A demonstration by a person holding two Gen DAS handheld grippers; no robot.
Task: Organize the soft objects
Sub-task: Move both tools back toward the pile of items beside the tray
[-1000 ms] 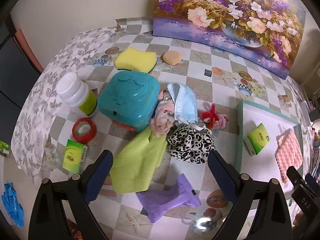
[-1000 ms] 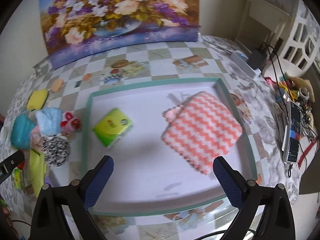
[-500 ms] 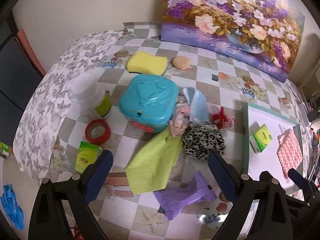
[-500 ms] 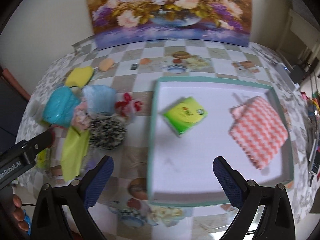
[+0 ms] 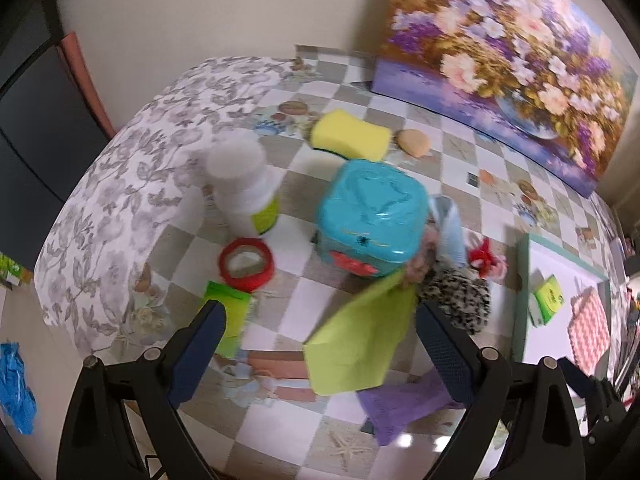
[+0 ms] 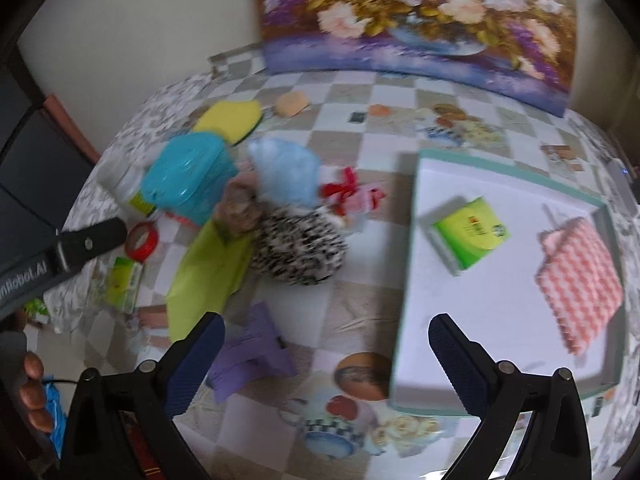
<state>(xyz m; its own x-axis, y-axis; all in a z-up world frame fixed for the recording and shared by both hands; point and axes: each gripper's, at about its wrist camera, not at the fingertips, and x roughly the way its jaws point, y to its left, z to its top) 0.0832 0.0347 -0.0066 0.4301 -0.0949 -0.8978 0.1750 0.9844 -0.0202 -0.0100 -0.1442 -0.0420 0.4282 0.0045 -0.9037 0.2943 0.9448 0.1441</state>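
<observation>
At the far left of the counter (image 5: 132,184), in the left wrist view, a white bottle (image 5: 244,188) with a green label stands upright, and a red tape roll (image 5: 246,264) lies just in front of it. A green packet (image 5: 230,318) lies nearer still, partly behind the left finger of the left gripper (image 5: 320,344), whose fingers stand wide apart with nothing between them. Behind the bottle, toward the wall, lie a yellow sponge (image 5: 352,140) and a small orange puff (image 5: 414,142).

Next comes the teal box (image 5: 370,216), and the soft pile crowds its right side — a lime cloth (image 5: 360,344) spreading toward the camera, a pale blue face mask (image 5: 450,226), a leopard-print piece (image 5: 458,302) and a red-and-pink bit (image 5: 486,256), all touching or overlapping. A purple cloth (image 5: 400,408) lies apart from the pile, near the front edge.

In the right wrist view the right gripper (image 6: 324,364) hangs above the counter with its fingers spread wide, holding nothing; the purple cloth (image 6: 252,356) lies just beside its left finger. To the right is the teal-rimmed tray (image 6: 412,264), and inside it lie a green tissue pack (image 6: 472,232) toward the left and a pink-and-white checked cloth (image 6: 580,280) toward the right, well apart. A flower painting (image 6: 416,16) leans against the wall behind — blurred in both views.
</observation>
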